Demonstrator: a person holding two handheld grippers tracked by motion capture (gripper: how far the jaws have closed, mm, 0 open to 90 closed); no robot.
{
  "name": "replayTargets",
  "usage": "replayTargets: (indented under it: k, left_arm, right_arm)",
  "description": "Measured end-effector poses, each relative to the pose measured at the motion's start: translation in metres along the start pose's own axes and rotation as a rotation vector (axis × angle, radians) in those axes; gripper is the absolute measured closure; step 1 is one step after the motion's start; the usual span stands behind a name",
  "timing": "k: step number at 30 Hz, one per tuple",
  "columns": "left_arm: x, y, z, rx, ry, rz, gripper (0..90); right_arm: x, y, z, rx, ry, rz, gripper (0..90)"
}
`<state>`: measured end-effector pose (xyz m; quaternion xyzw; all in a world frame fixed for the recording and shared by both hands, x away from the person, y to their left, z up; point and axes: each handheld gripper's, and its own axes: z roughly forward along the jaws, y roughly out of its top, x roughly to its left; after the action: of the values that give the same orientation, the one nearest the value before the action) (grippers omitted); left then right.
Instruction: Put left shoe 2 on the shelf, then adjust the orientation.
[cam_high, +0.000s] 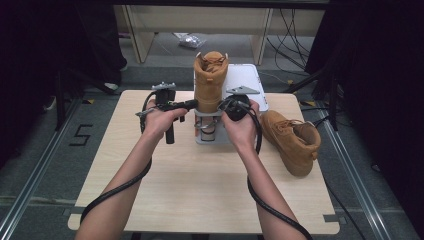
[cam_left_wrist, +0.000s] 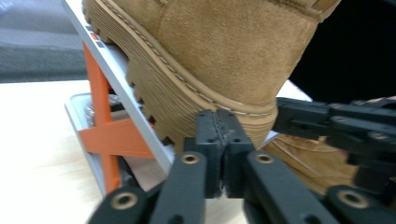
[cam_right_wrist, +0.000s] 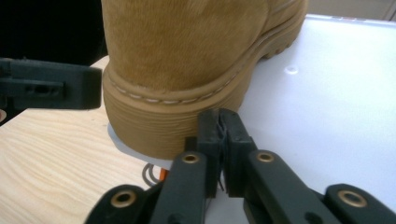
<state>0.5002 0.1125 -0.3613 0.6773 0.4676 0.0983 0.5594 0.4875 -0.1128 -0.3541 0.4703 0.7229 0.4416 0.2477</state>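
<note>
Left claw (cam_high: 192, 104) at the left of the heel, held level in the left hand (cam_high: 159, 119), pointing right toward the boot (cam_high: 210, 80). Jaws together in the left gripper view, pads meeting with nothing between them, tips just short of the sole at the heel. Cable trailing from it down along the left forearm.

In the middle, boot propped on a sloping white board (cam_high: 246, 80), toe up and away, heel low and near. Tan suede upper, ribbed tan sole, pale stitching round the welt. Board carried on a grey stand (cam_high: 212, 134) with an orange brace (cam_left_wrist: 105, 135) seen in the left gripper view. Stand resting on the tabletop (cam_high: 200, 185), pale wood grain.

Right claw (cam_high: 223, 106) at the right of the heel, held in the right hand (cam_high: 241, 125), pointing left toward the boot. Jaws together in the right gripper view too, pads meeting on nothing, tips just beside the sole where it meets the board. Left claw showing across the heel at the left edge of that view.

Farther right, a second boot (cam_high: 292, 140) lying on the tabletop, apart from both claws, near the tabletop's right edge.
</note>
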Motion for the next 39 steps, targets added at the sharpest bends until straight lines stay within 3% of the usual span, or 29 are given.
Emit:
replayTargets:
  k: [3, 4, 6, 8, 11, 14, 20, 23, 25, 28, 30, 32, 34, 39]
  left_arm:
    - [0.002, -0.003, -0.015, -0.046, 0.015, 0.029, 79.5]
    - [0.004, -0.004, -0.021, -0.058, 0.019, 0.032, 74.6]
    - [0.008, -0.007, -0.035, -0.082, 0.021, 0.047, 72.7]
    - [0.011, -0.012, -0.048, -0.097, 0.03, 0.05, 67.4]
    - [0.02, -0.022, -0.062, -0.119, 0.052, 0.052, 62.6]
    - [0.028, -0.032, -0.067, -0.114, 0.074, 0.051, 53.8]
    - [0.039, -0.051, -0.073, -0.098, 0.092, 0.038, 48.5]
    - [0.042, -0.061, -0.077, -0.097, 0.115, 0.039, 47.4]
    - [0.044, -0.07, -0.08, -0.087, 0.124, 0.053, 46.7]
    - [0.047, -0.084, -0.086, -0.084, 0.128, 0.063, 46.2]
    - [0.048, -0.094, -0.09, -0.082, 0.137, 0.059, 45.9]
    - [0.051, -0.103, -0.094, -0.082, 0.152, 0.063, 45.7]
    - [0.053, -0.112, -0.099, -0.086, 0.163, 0.054, 45.6]
    - [0.056, -0.127, -0.107, -0.09, 0.179, 0.042, 45.3]
  right_arm:
    - [-0.002, 0.003, -0.011, -0.021, -0.013, -0.001, 84.2]
    - [-0.007, 0.003, -0.019, -0.022, -0.031, -0.001, 77.3]
    - [-0.01, 0.003, -0.021, -0.027, -0.029, 0.0, 74.0]
    - [-0.026, -0.002, -0.033, -0.006, -0.051, 0.005, 71.3]
    - [-0.036, -0.006, -0.039, -0.002, -0.066, 0.004, 68.4]
    - [-0.055, -0.014, -0.053, -0.002, -0.093, 0.043, 63.5]
    - [-0.076, -0.023, -0.071, 0.032, -0.116, 0.05, 57.9]
    - [-0.08, -0.023, -0.075, 0.051, -0.122, 0.084, 56.4]
    - [-0.088, -0.023, -0.079, 0.058, -0.132, 0.06, 55.4]
    - [-0.093, -0.023, -0.083, 0.076, -0.146, 0.077, 54.2]
    - [-0.102, -0.025, -0.085, 0.082, -0.146, 0.057, 53.2]
    - [-0.105, -0.025, -0.087, 0.099, -0.159, 0.083, 52.5]
    - [-0.113, -0.026, -0.088, 0.121, -0.168, 0.072, 51.7]
    - [-0.127, -0.032, -0.096, 0.147, -0.189, 0.103, 50.8]
